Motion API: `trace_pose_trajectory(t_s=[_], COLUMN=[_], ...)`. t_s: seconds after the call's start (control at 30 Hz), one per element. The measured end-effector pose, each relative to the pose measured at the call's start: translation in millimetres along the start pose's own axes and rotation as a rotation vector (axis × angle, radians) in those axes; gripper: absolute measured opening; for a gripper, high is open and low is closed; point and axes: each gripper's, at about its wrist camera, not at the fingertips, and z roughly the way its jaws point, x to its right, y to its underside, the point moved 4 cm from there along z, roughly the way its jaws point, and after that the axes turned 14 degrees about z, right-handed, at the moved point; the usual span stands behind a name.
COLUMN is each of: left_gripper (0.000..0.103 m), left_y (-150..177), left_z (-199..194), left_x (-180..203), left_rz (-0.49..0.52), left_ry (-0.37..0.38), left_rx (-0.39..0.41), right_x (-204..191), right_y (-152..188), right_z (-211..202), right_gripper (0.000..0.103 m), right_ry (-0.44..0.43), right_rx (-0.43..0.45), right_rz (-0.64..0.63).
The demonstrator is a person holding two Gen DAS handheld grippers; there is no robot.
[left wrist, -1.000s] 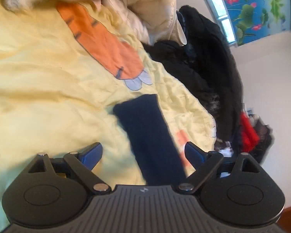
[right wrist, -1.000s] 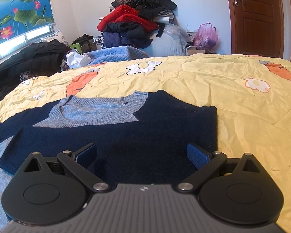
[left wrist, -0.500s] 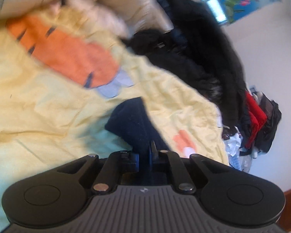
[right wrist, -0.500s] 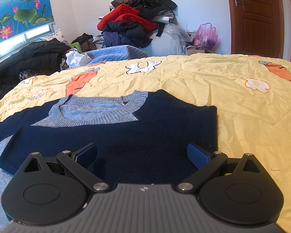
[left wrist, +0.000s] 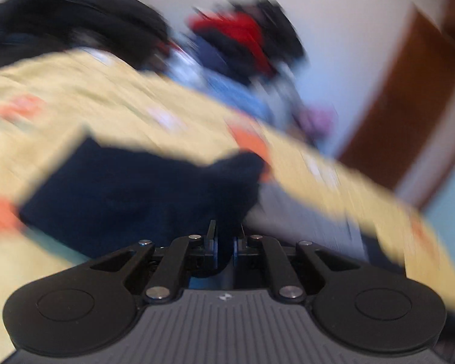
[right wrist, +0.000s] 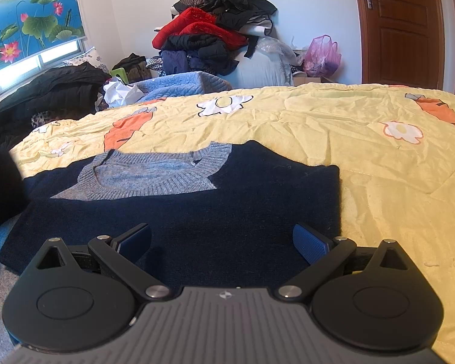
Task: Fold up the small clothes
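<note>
While left claw (left wrist: 224,244) grips its sleeve, navy sweater (right wrist: 197,212), grey collar, lies flat; right claw (right wrist: 221,244) released

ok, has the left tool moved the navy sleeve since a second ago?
Yes. The left tool, shut on the navy sleeve, has swung it across the yellow bedspread: the left wrist view now faces the clothes pile and door, not the window.

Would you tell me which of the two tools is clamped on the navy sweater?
The left tool, shut on the navy knitted sweater's sleeve; the right tool hangs open above it.
</note>
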Motion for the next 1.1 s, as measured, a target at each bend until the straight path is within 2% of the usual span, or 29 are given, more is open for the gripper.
trace_pose_trajectory(t_s=[0.07, 0.13, 0.27, 0.37, 0.4, 0.47, 0.5, 0.6, 0.67, 0.73, 0.83, 0.93, 0.97, 1.0, 1.07, 1.1], left_gripper=[0.009, 0.009, 0.008, 0.008, 0.008, 0.008, 0.008, 0.009, 0.009, 0.008, 0.008, 0.008, 0.009, 0.009, 0.009, 0.009], left_y=[16.8, 21.6, 23.3, 23.9, 23.1, 23.4, 23.4, 23.6, 23.7, 23.7, 23.4, 23.4, 23.3, 23.4, 22.9, 22.7], left_z=[8.7, 6.3, 2.3, 2.2, 2.6, 3.0, 2.8, 1.5, 0.3, -0.6, -2.0, -3.2, -3.4, -3.4, -4.4, -6.3], left_x=[23.7, 35.3, 26.0, 21.3, 19.7, 20.9, 20.9, 20.3, 19.9, 20.1, 20.6, 21.1, 20.8, 20.8, 21.0, 21.8], left_rz=[0.083, 0.164, 0.107, 0.102, 0.102, 0.103, 0.102, 0.101, 0.100, 0.101, 0.106, 0.108, 0.106, 0.106, 0.108, 0.111], left_ry=[-0.024, -0.062, -0.035, -0.033, -0.035, -0.036, -0.036, -0.038, -0.039, -0.041, -0.043, -0.045, -0.045, -0.043, -0.040, -0.037], left_rx=[-0.018, 0.018, 0.031, 0.039, 0.045, 0.051, 0.053, 0.056, 0.063, 0.067, 0.076, 0.087, 0.088, 0.087, 0.089, 0.099], right_x=[0.6, 1.5, -0.7, -14.8, -22.0, -41.8, -52.2, -85.4, -103.6, -120.6, -139.5, -153.6, -156.6, -158.3, -159.4, -157.5], right_y=[-0.2, -0.7, 0.2, -3.9, -7.5, -14.8, -17.3, -16.3, -13.8, -12.1, -8.9, -3.5, -0.3, 3.3, 8.8, 9.7], right_z=[-0.4, -0.9, -0.6, -2.2, -6.5, -14.8, -14.2, 5.4, 21.5, 34.7, 50.0, 60.5, 63.1, 64.0, 65.4, 63.7], right_gripper=[0.100, 0.100, 0.101, 0.096, 0.096, 0.098, 0.099, 0.099, 0.097, 0.094, 0.085, 0.069, 0.057, 0.039, 0.018, 0.017], right_ry=[-0.005, -0.010, -0.001, 0.047, 0.017, -0.135, -0.208, -0.386, -0.445, -0.452, -0.441, -0.429, -0.402, -0.386, -0.378, -0.386], right_rx=[0.001, 0.002, -0.001, -0.030, -0.036, -0.077, -0.127, -0.349, -0.449, -0.494, -0.539, -0.600, -0.609, -0.610, -0.614, -0.600], right_rz=[0.005, 0.012, -0.002, -0.027, 0.008, 0.119, 0.177, 0.340, 0.421, 0.442, 0.449, 0.426, 0.401, 0.373, 0.345, 0.341])
